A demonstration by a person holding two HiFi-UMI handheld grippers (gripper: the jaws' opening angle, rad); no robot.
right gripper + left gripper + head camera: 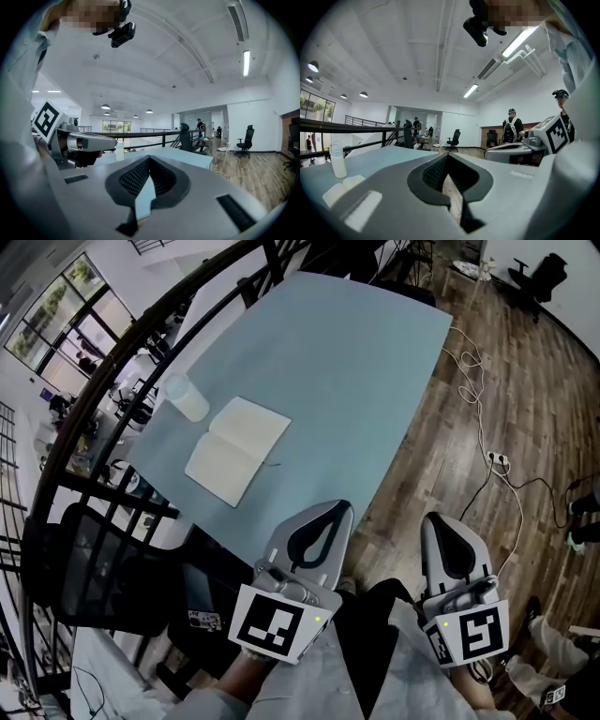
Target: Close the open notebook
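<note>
Head view: the open white paper notebook (236, 448) lies flat on the pale blue tabletop (375, 362), near a translucent plastic bottle (187, 397). The left gripper (337, 512) and right gripper (434, 521) are held at the torso, well apart from it, so the approach looks unstarted.
Left gripper view: jaws together, empty.
Right gripper view: jaws together, empty. Probably a cover flip, no grasp needed.

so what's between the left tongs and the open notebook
Between the left tongs and the open notebook, the head view shows only bare blue table, plus a tiny dark speck by the notebook's edge, too small to identify.
</note>
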